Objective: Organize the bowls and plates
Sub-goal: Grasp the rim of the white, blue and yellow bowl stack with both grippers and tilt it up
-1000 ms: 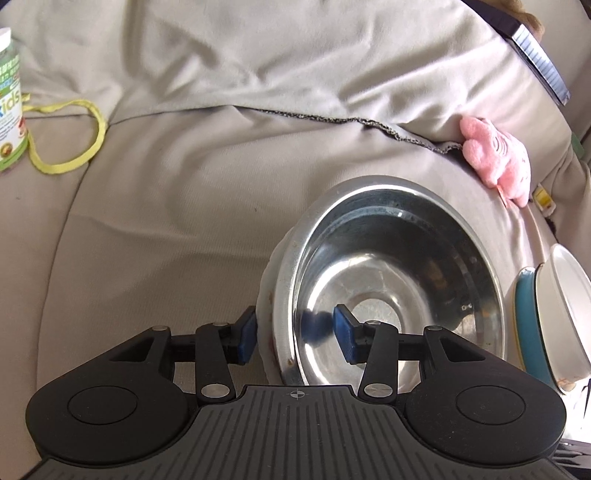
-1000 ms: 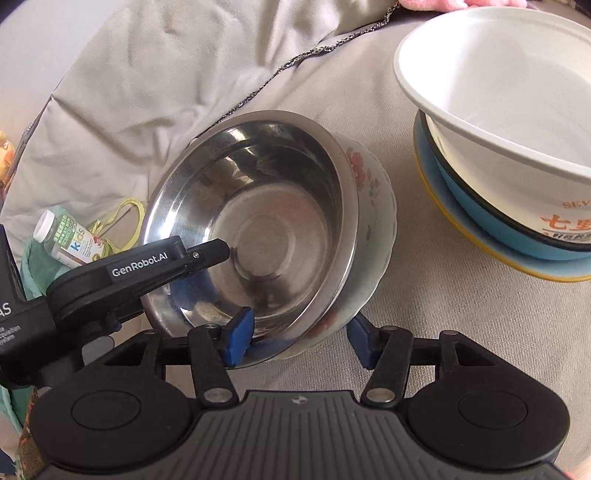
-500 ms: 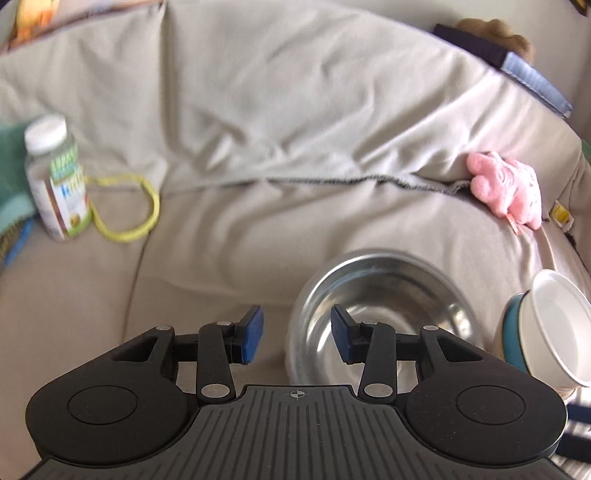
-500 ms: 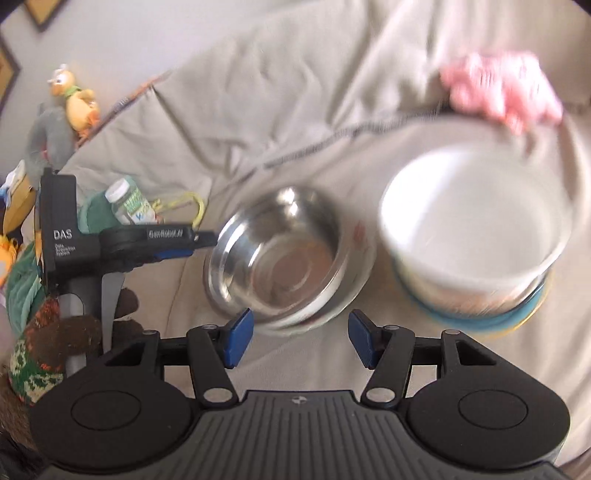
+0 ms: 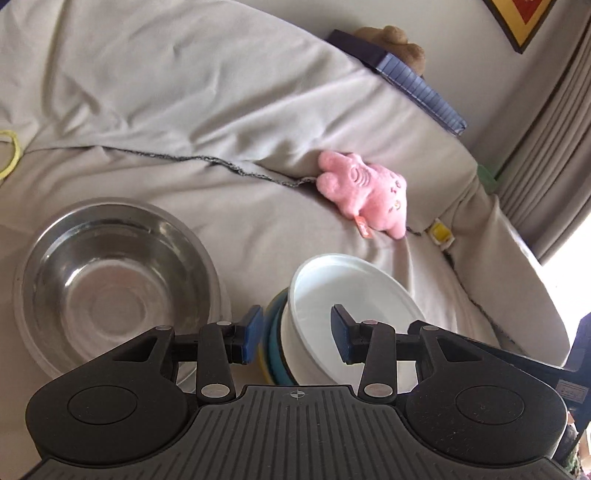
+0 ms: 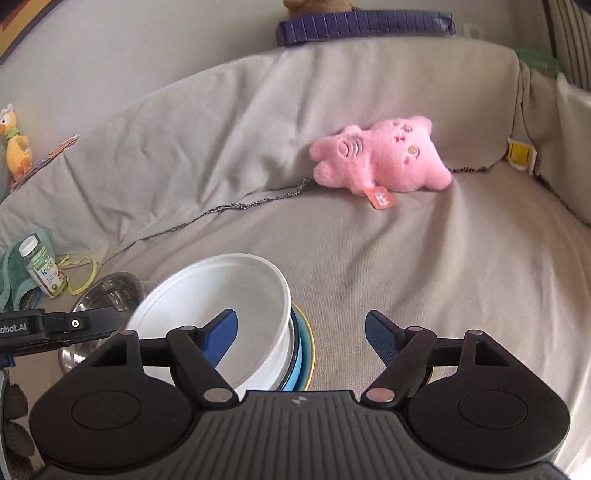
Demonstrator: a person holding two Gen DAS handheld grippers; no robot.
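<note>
A steel bowl [image 5: 110, 284] sits on a grey couch cover, left in the left wrist view; its rim shows in the right wrist view [image 6: 107, 291]. A white bowl [image 5: 354, 295] is nested in a blue bowl [image 5: 275, 350] on a yellow-rimmed plate. The same stack shows in the right wrist view [image 6: 221, 295]. My left gripper [image 5: 297, 334] is open, its jaws straddling the white bowl's near-left rim. My right gripper [image 6: 300, 334] is wide open and empty, its left finger over the white bowl.
A pink plush toy [image 6: 380, 158] lies at the back of the couch seat. A vitamin bottle [image 6: 40, 266], a green cloth and a yellow band lie far left. A blue-edged book [image 6: 362, 26] sits on the couch back. The couch arm [image 6: 572, 155] rises at right.
Both grippers have pulled back from the steel bowl and swung right to the white bowl stack. The right gripper has opened wider.
</note>
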